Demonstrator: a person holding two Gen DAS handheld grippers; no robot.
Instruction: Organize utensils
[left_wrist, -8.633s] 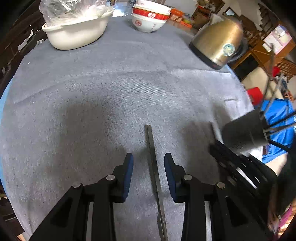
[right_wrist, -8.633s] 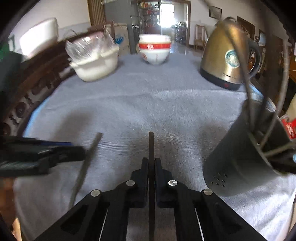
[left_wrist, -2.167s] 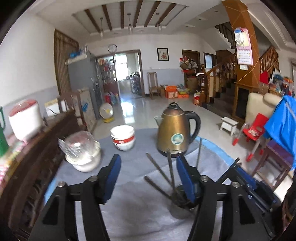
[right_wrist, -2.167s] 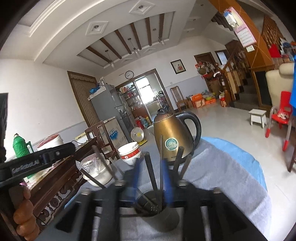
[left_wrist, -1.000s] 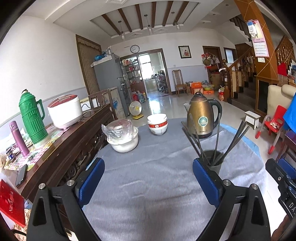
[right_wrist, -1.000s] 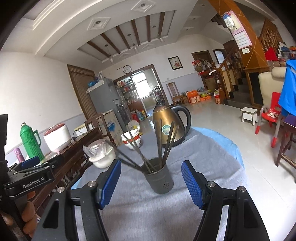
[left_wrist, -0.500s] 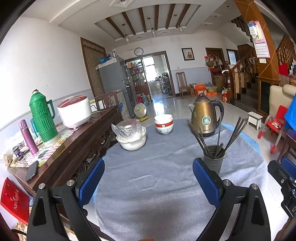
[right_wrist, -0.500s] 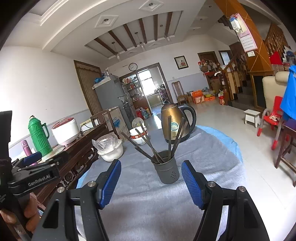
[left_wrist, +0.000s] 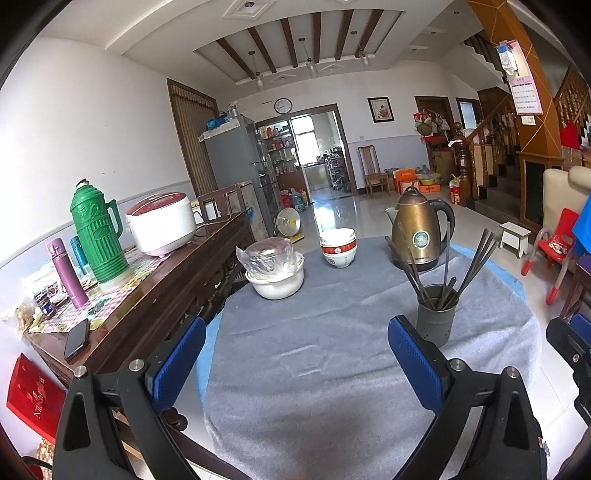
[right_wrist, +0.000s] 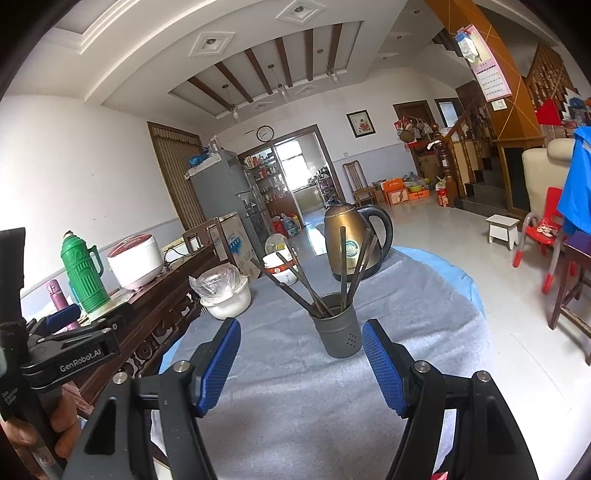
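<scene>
A dark grey utensil holder (left_wrist: 437, 314) stands upright on the round table covered with a grey cloth (left_wrist: 332, 354), with several dark chopsticks (left_wrist: 476, 258) standing in it. It also shows in the right wrist view (right_wrist: 338, 328), chopsticks (right_wrist: 295, 280) fanned out. My left gripper (left_wrist: 295, 365) is open wide and empty, held back above the table's near edge. My right gripper (right_wrist: 301, 365) is open and empty, facing the holder from a distance.
A gold kettle (left_wrist: 419, 236), stacked red-and-white bowls (left_wrist: 338, 247) and a white pot with a plastic bag (left_wrist: 275, 271) stand at the table's far side. A wooden sideboard (left_wrist: 155, 280) with a green thermos (left_wrist: 98, 236) runs along the left. Chairs (right_wrist: 569, 280) stand at the right.
Both grippers have drawn back and up a little from the table. The holder with chopsticks stands unmoved. Both grippers remain open.
</scene>
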